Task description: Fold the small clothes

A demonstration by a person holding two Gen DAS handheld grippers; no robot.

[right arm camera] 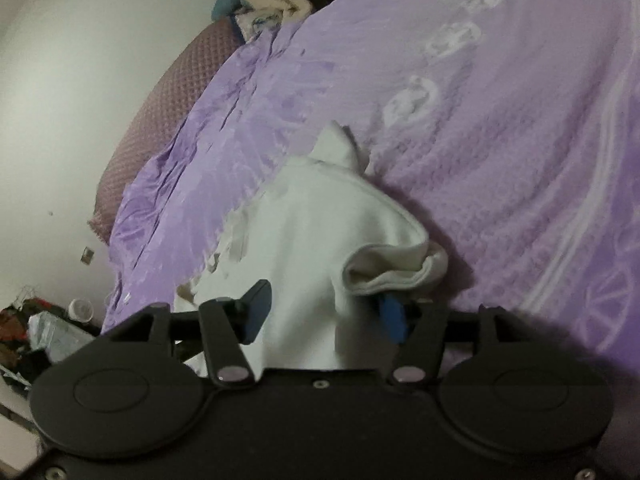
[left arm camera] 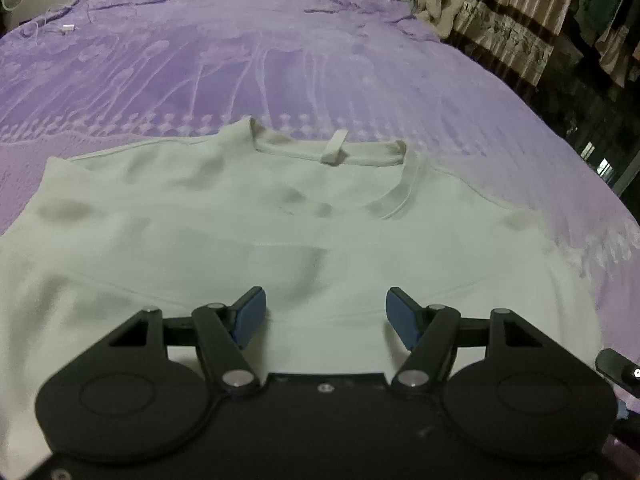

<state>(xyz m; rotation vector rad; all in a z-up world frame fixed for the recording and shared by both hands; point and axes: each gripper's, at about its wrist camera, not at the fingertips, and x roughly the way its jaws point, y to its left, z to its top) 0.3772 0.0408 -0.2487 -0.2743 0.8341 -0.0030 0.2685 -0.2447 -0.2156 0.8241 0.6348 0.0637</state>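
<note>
White knit fabric identified the task item: a small white shirt [left arm camera: 280, 216] lay spread on the purple bedspread [left arm camera: 200, 60] of the bed, with its collar [left arm camera: 328, 148] pointing away from the operator and its lower body nearest the left gripper [left arm camera: 325, 316]. The left gripper hovered over the lower part of the shirt; its jaws stood wide apart, and no cloth was between the blue pads [left arm camera: 250, 314]. In the right wrist view, the right gripper [right arm camera: 326, 312] sat at the sleeve end of the garment [right arm camera: 320, 232], where a rolled cuff [right arm camera: 400, 268] draped over the pad on the right side. The jaws of the right gripper stood apart, and cloth lay between them, but the pads did not press on it, so no grip was judged to be established. The step in hand was judged to be an early one: positioning both grippers for the first fold, with the shirt body largely flat and unfolded. The next move was judged to call for closing the right jaws on the sleeve edge, lowering the left jaws onto a hem or side edge, and then carrying the fabric inward evenly to avoid bunching.
</note>
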